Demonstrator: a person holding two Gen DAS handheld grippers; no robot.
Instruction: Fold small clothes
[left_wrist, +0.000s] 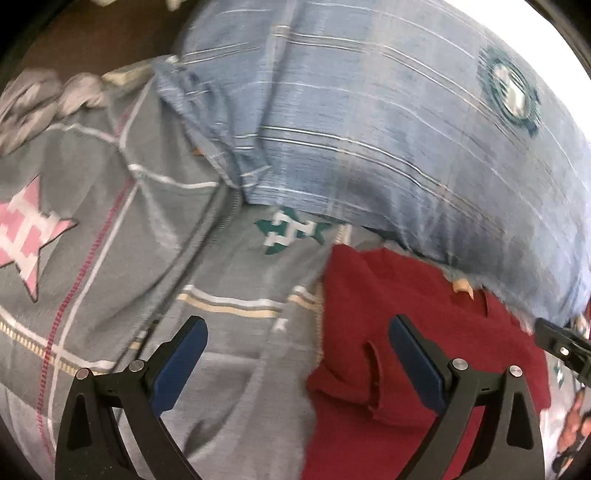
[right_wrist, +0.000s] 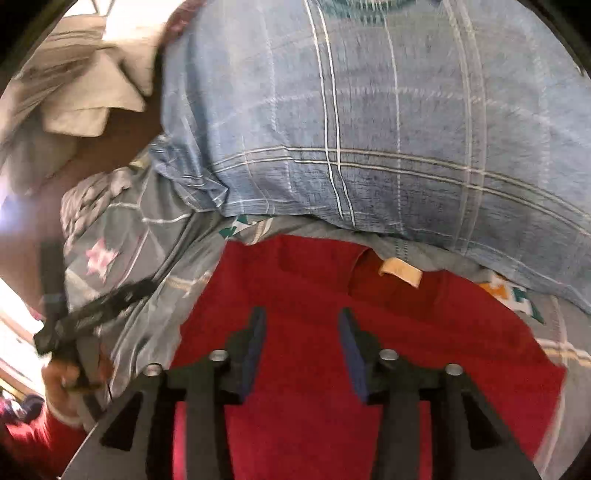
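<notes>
A small red garment (left_wrist: 424, 369) lies on a grey bedsheet with star prints (left_wrist: 110, 258). It fills the lower middle of the right wrist view (right_wrist: 314, 295), its neck tag (right_wrist: 400, 271) at the far edge. My left gripper (left_wrist: 297, 332) is open and empty, hovering over the garment's left edge. My right gripper (right_wrist: 302, 321) is open and empty, just above the middle of the garment. The right gripper's tip shows at the right edge of the left wrist view (left_wrist: 565, 347); the left gripper shows blurred in the right wrist view (right_wrist: 96, 306).
A blue plaid pillow (left_wrist: 369, 129) lies just beyond the garment, also in the right wrist view (right_wrist: 369, 129). Crumpled grey cloth (left_wrist: 44, 99) sits far left. Beige folded fabric (right_wrist: 85, 92) lies at the upper left.
</notes>
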